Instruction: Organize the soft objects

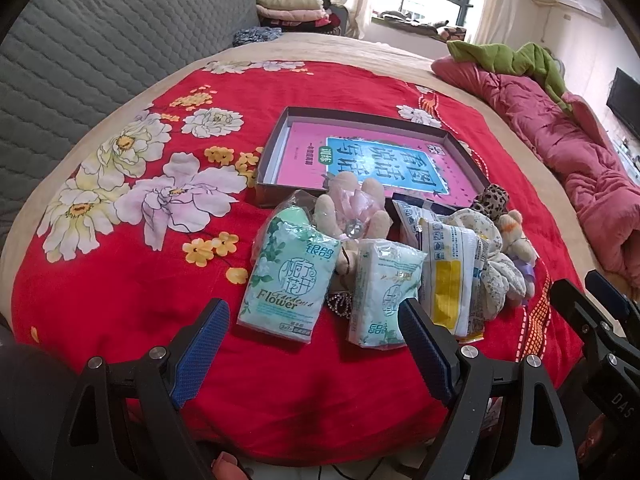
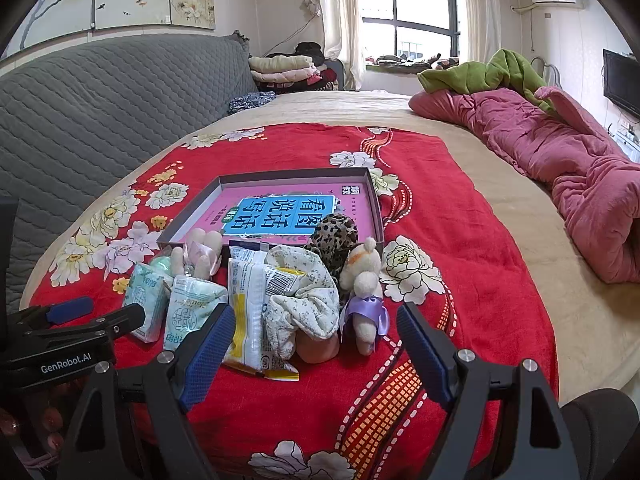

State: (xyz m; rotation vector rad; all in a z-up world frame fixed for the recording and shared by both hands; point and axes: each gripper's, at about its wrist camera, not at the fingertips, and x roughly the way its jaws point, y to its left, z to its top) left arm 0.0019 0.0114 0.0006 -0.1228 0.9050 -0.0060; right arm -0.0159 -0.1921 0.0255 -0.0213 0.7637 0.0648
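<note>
Soft items lie heaped on a red floral blanket (image 1: 120, 300) in front of a shallow grey box (image 1: 360, 120) holding a pink book (image 1: 372, 160). The heap has a green tissue pack (image 1: 284, 276), a second tissue pack (image 1: 384, 292), a white and yellow pack (image 1: 452, 272), a floral cloth (image 1: 500, 276), a pink-bowed plush (image 1: 352, 208), a leopard-print scrunchie (image 2: 336, 236) and a small bear with a purple ribbon (image 2: 364, 288). My left gripper (image 1: 316, 340) hovers open just short of the tissue packs. My right gripper (image 2: 316, 344) is open before the floral cloth (image 2: 304, 300).
A grey quilted headboard (image 2: 100, 112) runs along the left. A pink quilt (image 2: 560, 152) with a green blanket (image 2: 492, 72) lies on the right of the bed. Folded clothes (image 2: 280, 68) are stacked at the back by the window. A hand (image 2: 52, 420) holds the left gripper.
</note>
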